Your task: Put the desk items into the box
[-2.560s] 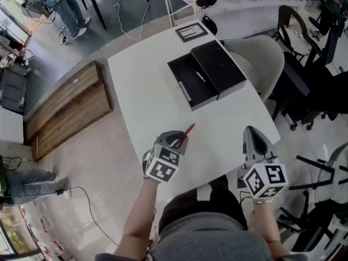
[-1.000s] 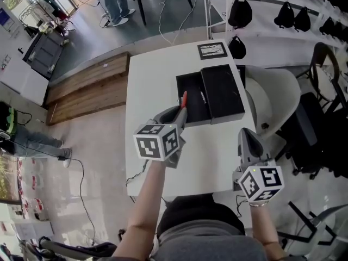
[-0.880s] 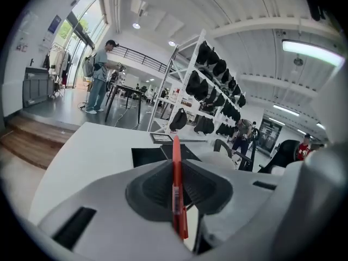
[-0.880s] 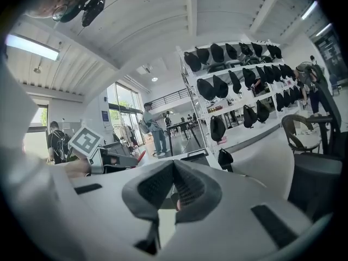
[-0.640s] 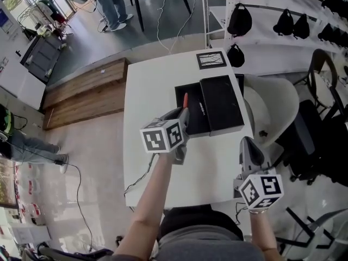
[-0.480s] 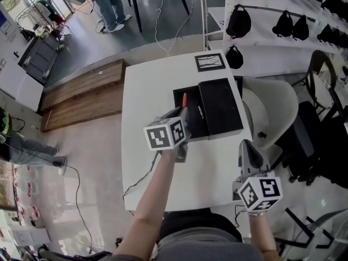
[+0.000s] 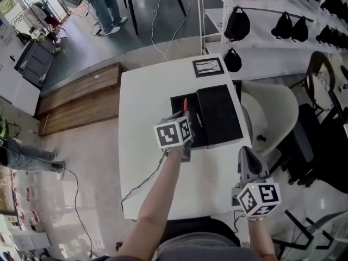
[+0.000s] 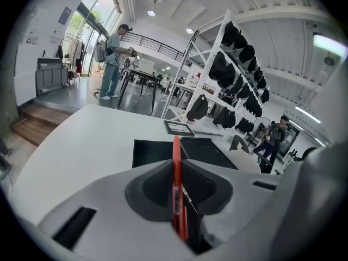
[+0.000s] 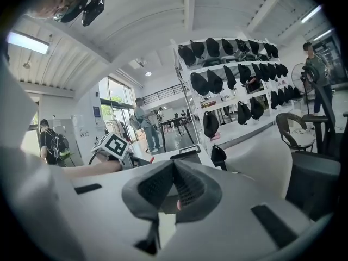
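left gripper (image 8: 179, 197): I see the jaws clamped on the red pen (image 8: 176, 181), tip sticking out ahead
pen place: above the near edge of the open black box (image 7: 178, 101) (tray side; the lid (image 7: 219, 116) lies alongside)
right gripper (image 9: 174, 170): jaws pressed together, nothing between, by the table (image 7: 144, 91) corner

Wooden platform (image 7: 76, 99) left of the white table (image 7: 144, 107), black caps (image 7: 237, 25) on a shelf (image 7: 272, 56), pale chair (image 7: 269, 110) at right.
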Demonstrator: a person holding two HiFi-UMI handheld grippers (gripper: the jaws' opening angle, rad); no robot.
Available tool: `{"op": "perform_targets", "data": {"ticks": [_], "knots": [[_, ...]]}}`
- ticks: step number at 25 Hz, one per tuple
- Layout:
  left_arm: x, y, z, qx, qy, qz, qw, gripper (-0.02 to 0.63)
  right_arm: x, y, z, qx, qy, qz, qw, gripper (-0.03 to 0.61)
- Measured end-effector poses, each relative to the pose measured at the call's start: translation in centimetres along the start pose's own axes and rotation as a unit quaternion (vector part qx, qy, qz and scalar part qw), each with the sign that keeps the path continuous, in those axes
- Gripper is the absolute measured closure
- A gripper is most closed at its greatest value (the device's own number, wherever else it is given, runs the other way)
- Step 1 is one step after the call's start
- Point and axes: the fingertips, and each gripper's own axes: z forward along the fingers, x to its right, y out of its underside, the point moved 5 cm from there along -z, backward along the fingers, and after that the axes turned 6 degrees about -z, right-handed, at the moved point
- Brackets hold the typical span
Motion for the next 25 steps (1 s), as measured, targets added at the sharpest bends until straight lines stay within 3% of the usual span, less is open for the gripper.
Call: {"op": "perform_targets", "data": {"ticks": [6,20,25], "knots": [[-0.5,1.0,2.1,-0.028,-0.015,0.002,0.9995,0.561,0.5,0.3,0.7,-0.009,0.002,0.002,1.000,0.575],[0.8,1.8,5.4,-0.083,-0.026,0.060,0.9944,0.560,0.8,1.1,1.5,-0.024,0.008,0.008,1.000,0.575],[0.7,2.4,6.4,-0.098,-0.021,0.056,0.9934,0.561,1.0,1.4,1.5,-0.028,0.013,0.011,0.999,0.575]]}}
